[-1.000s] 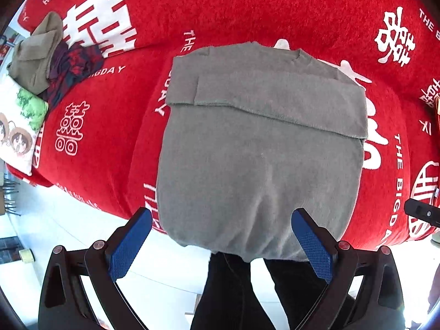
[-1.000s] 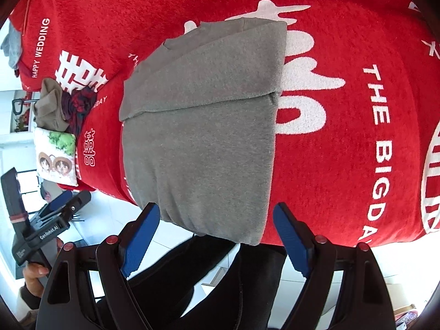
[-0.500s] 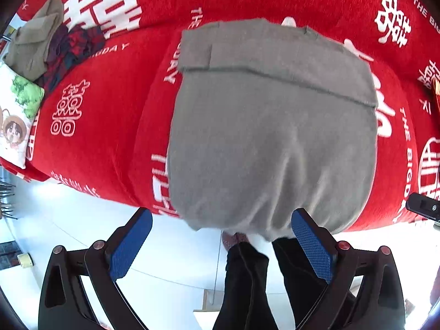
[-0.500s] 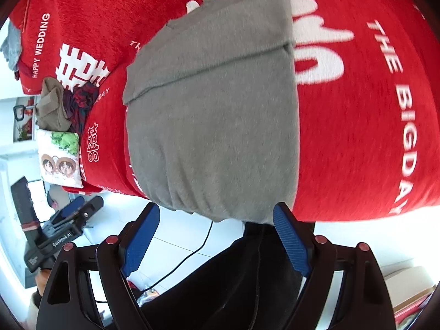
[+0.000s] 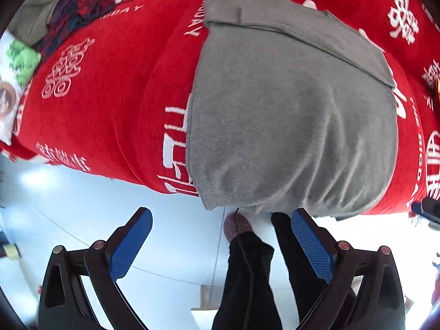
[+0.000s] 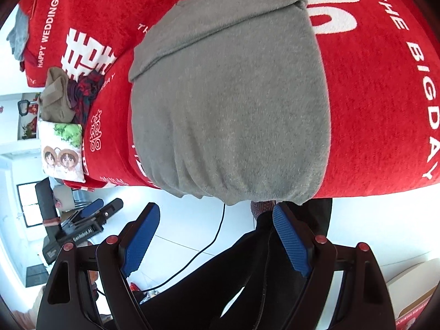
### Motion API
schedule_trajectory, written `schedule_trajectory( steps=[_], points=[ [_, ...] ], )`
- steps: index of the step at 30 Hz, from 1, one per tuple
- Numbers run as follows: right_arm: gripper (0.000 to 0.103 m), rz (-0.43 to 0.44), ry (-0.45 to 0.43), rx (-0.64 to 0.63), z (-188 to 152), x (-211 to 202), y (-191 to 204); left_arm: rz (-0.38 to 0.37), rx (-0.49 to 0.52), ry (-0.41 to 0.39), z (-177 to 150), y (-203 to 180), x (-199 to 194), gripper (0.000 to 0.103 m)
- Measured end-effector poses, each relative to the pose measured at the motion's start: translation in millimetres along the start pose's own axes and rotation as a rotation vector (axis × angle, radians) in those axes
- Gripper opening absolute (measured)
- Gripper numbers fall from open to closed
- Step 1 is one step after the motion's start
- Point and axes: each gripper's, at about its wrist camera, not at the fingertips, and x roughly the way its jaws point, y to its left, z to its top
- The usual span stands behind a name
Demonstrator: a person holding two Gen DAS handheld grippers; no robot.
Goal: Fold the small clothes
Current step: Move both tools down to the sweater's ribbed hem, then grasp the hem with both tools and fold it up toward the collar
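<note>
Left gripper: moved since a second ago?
Yes. The left gripper has pulled back toward the near edge of the red cloth; the grey sweater hem now sits just ahead of its fingertips.

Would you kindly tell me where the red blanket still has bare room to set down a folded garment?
Bare red blanket lies right of the grey sweater, and between it and the clothes pile. That far-left corner, with the cartoon pillow, is crowded.
</note>
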Motion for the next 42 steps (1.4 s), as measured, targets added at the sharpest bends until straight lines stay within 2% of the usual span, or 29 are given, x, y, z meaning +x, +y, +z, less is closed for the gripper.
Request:
schedule_trajectory(
  steps=[7,13,17,20,23,24,25,26,27,28,29,33,36,39,42],
  points=[
    [0.087,-0.02,0.056,0.025,-9.8,47.0,-34.9,-0.095,-0.08,0.023,-8.6,30.0,55.4,0.101],
    [0.087,-0.096,0.118,0.05,-14.9,94.5,-76.8,-0.136,-0.049,0.055,-8.3,28.7,107.3,0.101],
    [0.087,-0.123,0.114,0.066,-13.8,115.3,-101.1,-0.174,-0.042,0.087,-8.5,24.1,136.8,0.101],
    [0.087,-0.087,0.077,0.079,-10.6,122.1,-110.1,-0.209,-0.056,0.102,-10.0,23.9,150.1,0.101],
    [0.088,-0.04,0.067,0.083,-9.0,127.3,-111.9,-0.274,-0.076,0.109,-11.3,24.2,155.0,0.1],
    [0.087,-0.016,0.067,0.09,-10.3,128.3,-112.0,-0.289,-0.075,0.105,-10.9,24.1,154.6,0.083],
    [0.085,0.009,0.064,0.102,-11.6,128.4,-112.4,-0.316,-0.066,0.105,-10.7,22.9,154.1,0.072],
    [0.072,0.026,0.063,0.118,-13.4,128.2,-113.0,-0.325,-0.059,0.109,-8.7,22.4,153.0,0.068],
    [0.052,0.035,0.062,0.136,-14.4,126.7,-114.3,-0.338,-0.052,0.104,-9.0,21.9,150.5,0.048],
    [0.036,0.05,0.053,0.156,-16.7,123.4,-116.2,-0.357,-0.033,0.109,-10.1,21.5,147.6,0.022],
    [0.01,0.094,0.042,0.18,-18.9,118.5,-117.8,-0.365,-0.022,0.111,-11.0,22.1,143.5,0.014],
    [0.01,0.237,0.012,0.162,-22.3,92.0,-98.0,-0.488,-0.021,0.081,-10.2,32.7,108.3,0.014],
    [0.01,0.328,-0.037,0.138,-14.9,66.4,-77.0,-0.52,-0.003,0.012,0.4,37.7,74.7,0.014],
    [0.01,0.392,-0.111,0.13,5.6,43.0,-63.8,-0.564,-0.007,-0.073,29.9,40.3,44.0,0.014],
    [0.01,0.462,-0.195,0.151,45.7,23.4,-62.8,-0.572,-0.005,-0.152,70.2,39.6,31.7,0.014]
  ],
)
